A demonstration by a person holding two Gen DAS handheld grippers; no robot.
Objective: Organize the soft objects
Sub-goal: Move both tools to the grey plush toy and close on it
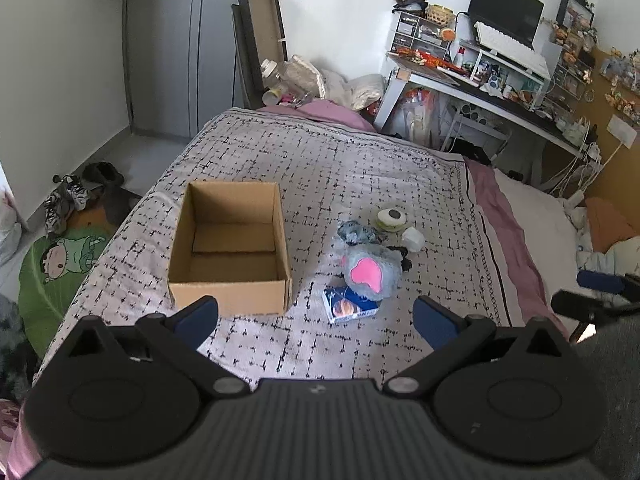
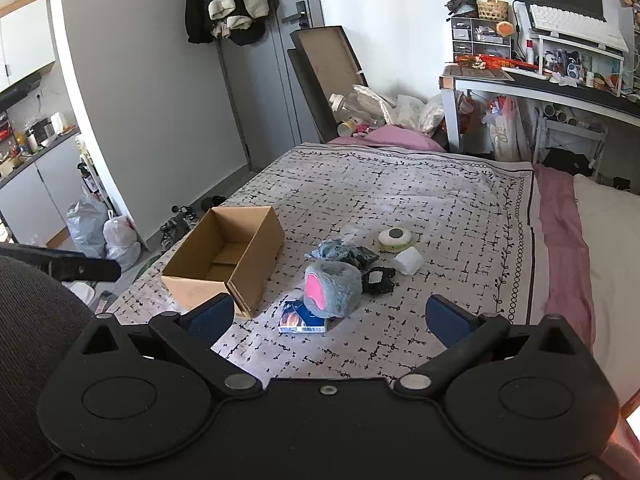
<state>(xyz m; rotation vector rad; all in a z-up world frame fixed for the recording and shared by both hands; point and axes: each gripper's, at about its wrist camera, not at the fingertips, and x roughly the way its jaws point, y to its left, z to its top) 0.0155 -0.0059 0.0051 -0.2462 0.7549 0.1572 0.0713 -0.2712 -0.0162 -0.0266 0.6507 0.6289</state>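
An open, empty cardboard box (image 1: pixel 230 246) (image 2: pixel 224 260) stands on the patterned bedspread. To its right lies a pile: a grey fluffy toy with a pink patch (image 1: pixel 370 272) (image 2: pixel 332 288), a grey-blue crumpled cloth (image 1: pixel 354 232) (image 2: pixel 334 250), a small black item (image 2: pixel 378 280), a round white-green piece (image 1: pixel 392 218) (image 2: pixel 395 238), a white cup-like object (image 1: pixel 413 239) (image 2: pixel 408 261) and a small blue box (image 1: pixel 350 304) (image 2: pixel 302 318). My left gripper (image 1: pixel 316 322) and right gripper (image 2: pixel 330 318) hover open, short of the pile, nothing between their fingers.
The bedspread (image 1: pixel 320 168) ends in a pink sheet (image 2: pixel 560 224) on the right. A cluttered desk (image 1: pixel 500 92) with a monitor stands beyond the bed. Shoes (image 1: pixel 68 196) and a green mat (image 1: pixel 52 264) lie on the floor at left. My right gripper shows at the left view's right edge (image 1: pixel 592 296).
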